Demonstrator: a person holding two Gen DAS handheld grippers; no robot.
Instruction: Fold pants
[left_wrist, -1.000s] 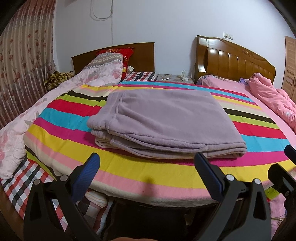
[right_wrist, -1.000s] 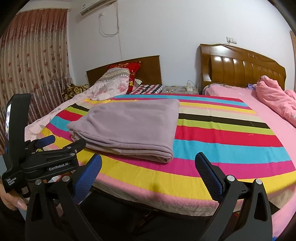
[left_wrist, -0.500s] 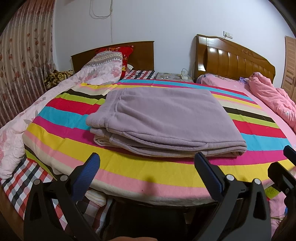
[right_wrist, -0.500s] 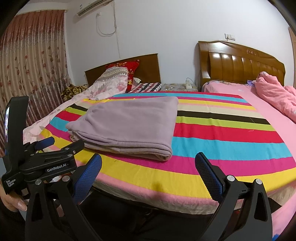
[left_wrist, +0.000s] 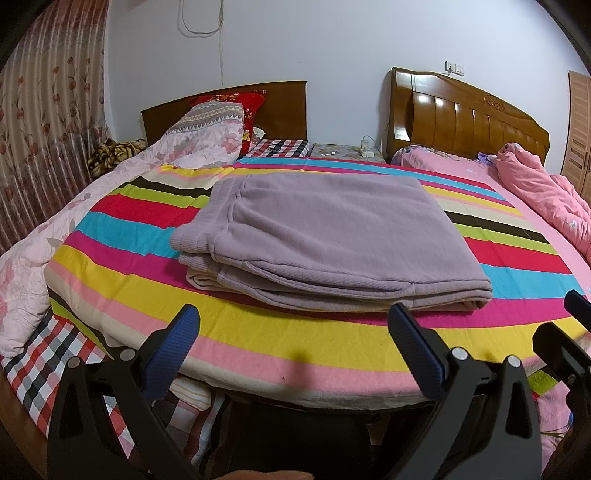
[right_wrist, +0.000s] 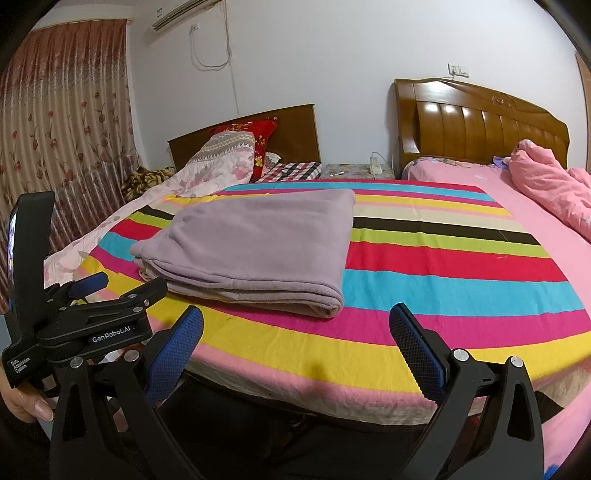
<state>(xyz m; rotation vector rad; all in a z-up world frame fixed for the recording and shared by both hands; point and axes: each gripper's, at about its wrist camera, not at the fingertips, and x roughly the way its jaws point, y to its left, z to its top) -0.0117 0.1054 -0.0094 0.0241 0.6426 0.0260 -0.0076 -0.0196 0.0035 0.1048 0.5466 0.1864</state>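
A bedroom with two wooden headboards against a white wall; the bed in front of me wears a striped blanket (left_wrist: 332, 332). On it lie the pants (left_wrist: 325, 236), lilac fleece, already stacked in a squarish bundle with the waistband at about 9 o'clock in the left wrist view. My left gripper (left_wrist: 295, 328) and right gripper (right_wrist: 295, 328) both hang short of the bed edge, jaws spread wide and holding nothing. I judge the folding done, or nearly; the far edge is hard to read. If one more fold is wanted, I'd pinch both near corners at 6 o'clock through all layers and carry them over evenly.
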